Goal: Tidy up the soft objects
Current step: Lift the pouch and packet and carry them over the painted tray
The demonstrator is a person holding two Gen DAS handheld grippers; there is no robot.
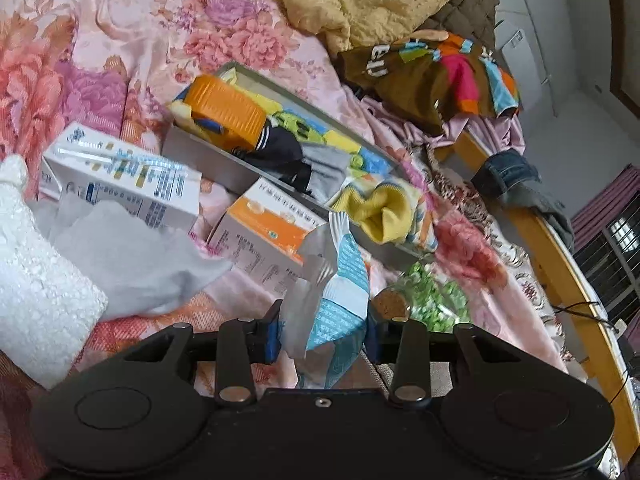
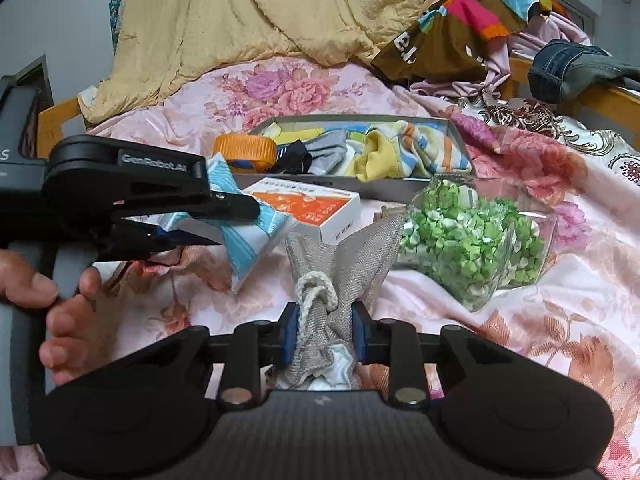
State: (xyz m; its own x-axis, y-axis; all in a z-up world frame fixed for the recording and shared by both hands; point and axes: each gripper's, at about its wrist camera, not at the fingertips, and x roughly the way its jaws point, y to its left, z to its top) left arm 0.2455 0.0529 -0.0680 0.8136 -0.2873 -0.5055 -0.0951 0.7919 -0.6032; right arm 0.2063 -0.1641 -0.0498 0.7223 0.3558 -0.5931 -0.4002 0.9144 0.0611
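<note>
My left gripper (image 1: 322,330) pinches a blue packet (image 1: 340,292); my right gripper (image 2: 324,330) clamps a grey pouch (image 2: 340,264) (sock box (image 2: 460,140) at twelve o'clock).

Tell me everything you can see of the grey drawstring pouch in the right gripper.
The grey pouch looks like a coarse woven fabric bag with a slight sheen. A thick off-white cord is knotted around its gathered neck, and above the knot the mouth flares open in two upright flaps. The right gripper is shut on the neck, blue pads pressing both sides. Something white shows at the bunched body below the pads. It is held above the floral bedspread, in front of the clear jar of green bits.
</note>
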